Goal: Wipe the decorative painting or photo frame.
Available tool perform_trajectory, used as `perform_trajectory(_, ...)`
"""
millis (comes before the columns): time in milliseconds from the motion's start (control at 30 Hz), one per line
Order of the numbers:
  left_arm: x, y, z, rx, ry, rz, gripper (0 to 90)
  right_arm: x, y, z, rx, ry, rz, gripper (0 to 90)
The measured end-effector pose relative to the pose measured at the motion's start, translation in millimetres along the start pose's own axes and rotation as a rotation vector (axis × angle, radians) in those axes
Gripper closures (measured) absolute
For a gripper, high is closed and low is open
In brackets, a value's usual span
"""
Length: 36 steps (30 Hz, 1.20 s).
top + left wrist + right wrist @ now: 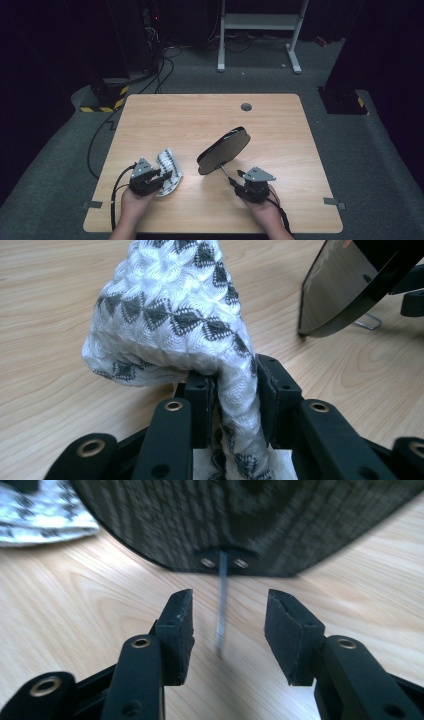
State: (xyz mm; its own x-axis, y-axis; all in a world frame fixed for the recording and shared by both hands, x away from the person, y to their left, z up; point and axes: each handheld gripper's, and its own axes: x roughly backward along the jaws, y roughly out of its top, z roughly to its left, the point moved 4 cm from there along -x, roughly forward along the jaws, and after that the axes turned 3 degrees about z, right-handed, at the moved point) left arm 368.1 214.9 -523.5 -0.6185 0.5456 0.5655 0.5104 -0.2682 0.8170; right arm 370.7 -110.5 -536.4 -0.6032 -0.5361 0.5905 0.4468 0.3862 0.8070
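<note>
High view: left claw [167,176] grips the white cloth with dark diamond pattern [169,167] on the wooden desk [200,115]. Right claw [227,615] stands apart, jaws either side of the thin metal stem [221,600] of the black oval mirror [223,149], not touching.

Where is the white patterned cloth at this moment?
In the high view, the white patterned cloth is near the table's front left, clamped in the left gripper, left of the black mirror.
</note>
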Motion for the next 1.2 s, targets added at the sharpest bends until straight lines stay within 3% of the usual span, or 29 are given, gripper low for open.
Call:
perform_trajectory(233, -8.3, 10.2, -14.2, -0.044, -0.033, -0.01, 69.2, 0.4, -10.1, -5.6, -0.01, -0.011, 0.05, 59.9)
perform_trajectory(367, -5.7, 12.4, -28.5, -0.07, -0.055, -0.021, 67.1, -6.7, -8.8, -0.1, 0.008, 0.022, 0.074, 64.6)
perform_trajectory(567, -3.5, 12.3, -56.8, -0.114, -0.097, -0.029, 66.0, -16.1, -5.8, 3.5, 0.012, 0.01, 0.106, 76.5)
perform_trajectory(700, -3.4, 13.2, -69.4, -0.152, -0.091, -0.038, 66.0, -18.9, -4.2, 2.4, -0.003, 0.022, 0.111, 79.1)
perform_trajectory(800, -5.2, 13.0, -71.1, -0.147, -0.067, -0.037, 65.7, -21.1, -3.0, 3.3, 0.002, 0.025, 0.116, 78.8)
perform_trajectory(867, -4.4, 14.1, -69.1, -0.104, -0.049, -0.02, 61.6, -21.9, -2.5, 3.2, 0.009, 0.025, 0.119, 77.8)
perform_trajectory(967, -10.6, 13.9, -63.9, -0.094, -0.002, 0.018, 52.6, -22.7, -2.2, 3.9, 0.006, 0.031, 0.122, 76.7)
perform_trajectory(1033, -19.4, 13.4, -61.1, -0.068, -0.013, 0.044, 49.4, -23.3, -2.1, 3.9, 0.011, 0.034, 0.126, 76.3)
perform_trajectory(1100, -28.2, 14.2, -60.4, -0.063, -0.014, 0.089, 50.3, -24.2, -1.9, 4.2, 0.016, 0.037, 0.13, 76.1)
perform_trajectory(1167, -36.1, 13.4, -60.8, -0.069, 0.015, 0.129, 52.7, -24.6, -1.7, 4.8, 0.017, 0.036, 0.132, 76.1)
perform_trajectory(1200, -38.0, 12.3, -60.5, -0.076, 0.018, 0.14, 57.2, -24.7, -1.7, 5.0, 0.016, 0.036, 0.133, 76.1)
